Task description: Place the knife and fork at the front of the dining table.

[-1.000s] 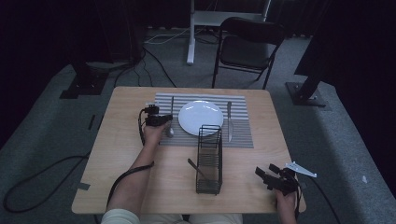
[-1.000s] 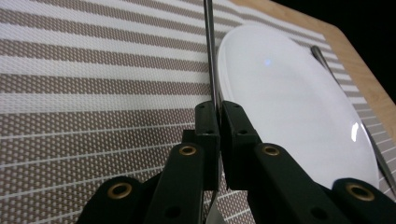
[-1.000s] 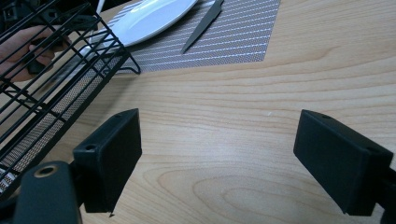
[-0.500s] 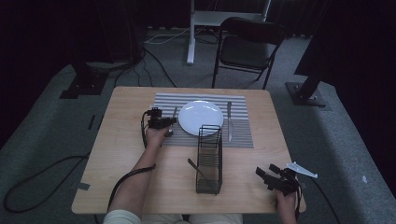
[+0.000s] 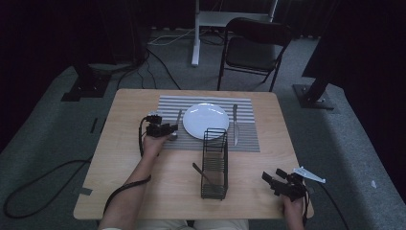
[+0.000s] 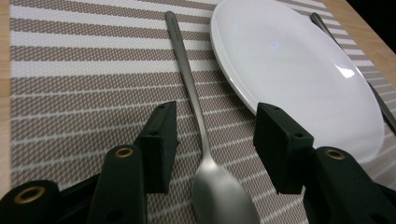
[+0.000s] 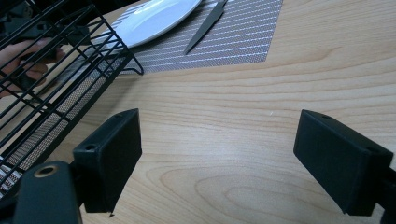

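A silver spoon [image 6: 205, 140] lies flat on the striped placemat [image 6: 70, 93], just left of the white plate [image 6: 299, 74]. My left gripper [image 6: 215, 140] straddles the spoon's neck; its jaws have just been opening, and the pads stand clear of the spoon on both sides. From above, the left gripper [image 5: 165, 130] sits at the mat's left edge by the spoon [image 5: 176, 125]. A knife [image 5: 235, 125] lies right of the plate [image 5: 206, 120]. My right gripper [image 5: 273, 182] rests open over bare wood near the front right corner, nothing between its pads [image 7: 114, 154].
A black wire rack [image 5: 214, 163] stands upright at the table's middle front, with a dark utensil [image 5: 198, 171] leaning at its left side. In the right gripper view the rack [image 7: 56, 70] is close on the left. A folding chair [image 5: 256, 48] stands beyond the table.
The left gripper's jaws have spread apart and let go of the spoon, which stays on the mat. The left hand has drawn back slightly toward the person. The right hand is unmoved.
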A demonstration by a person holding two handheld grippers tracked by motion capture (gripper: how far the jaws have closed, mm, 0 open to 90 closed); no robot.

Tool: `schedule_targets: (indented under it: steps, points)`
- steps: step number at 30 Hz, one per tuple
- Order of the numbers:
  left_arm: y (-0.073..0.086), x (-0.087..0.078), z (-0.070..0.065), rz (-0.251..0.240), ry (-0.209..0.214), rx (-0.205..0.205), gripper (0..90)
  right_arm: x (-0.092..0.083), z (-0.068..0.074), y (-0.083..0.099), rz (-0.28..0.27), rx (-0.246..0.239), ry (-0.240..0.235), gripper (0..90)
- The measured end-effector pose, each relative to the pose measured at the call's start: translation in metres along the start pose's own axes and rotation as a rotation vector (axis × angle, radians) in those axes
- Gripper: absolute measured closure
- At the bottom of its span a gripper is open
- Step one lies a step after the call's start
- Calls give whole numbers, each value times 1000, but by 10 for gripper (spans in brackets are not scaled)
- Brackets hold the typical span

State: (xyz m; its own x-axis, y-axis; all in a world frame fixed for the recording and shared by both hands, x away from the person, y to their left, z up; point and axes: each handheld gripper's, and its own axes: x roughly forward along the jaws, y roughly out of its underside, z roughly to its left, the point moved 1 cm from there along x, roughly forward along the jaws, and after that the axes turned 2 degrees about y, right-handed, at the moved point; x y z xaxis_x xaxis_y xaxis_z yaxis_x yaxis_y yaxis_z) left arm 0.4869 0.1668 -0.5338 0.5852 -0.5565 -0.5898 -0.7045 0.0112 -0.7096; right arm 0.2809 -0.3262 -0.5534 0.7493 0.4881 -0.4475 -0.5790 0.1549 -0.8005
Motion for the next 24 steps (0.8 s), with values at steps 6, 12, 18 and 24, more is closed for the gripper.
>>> schedule_targets:
  steps: [6, 12, 18, 24]
  points:
    - [11, -16, -7, -5, 39, 40, 419, 0, 1, 0, 1, -5, 14, 145]
    - [20, -36, -15, -11, 91, 79, 346, 0, 3, -1, 15, -20, 27, 124]
    - [28, -59, -33, -14, 159, 150, 295, 1, 5, -1, 31, -46, 30, 118]
    - [40, -84, -48, -26, 217, 195, 295, 4, 8, 0, 51, -84, 42, 119]
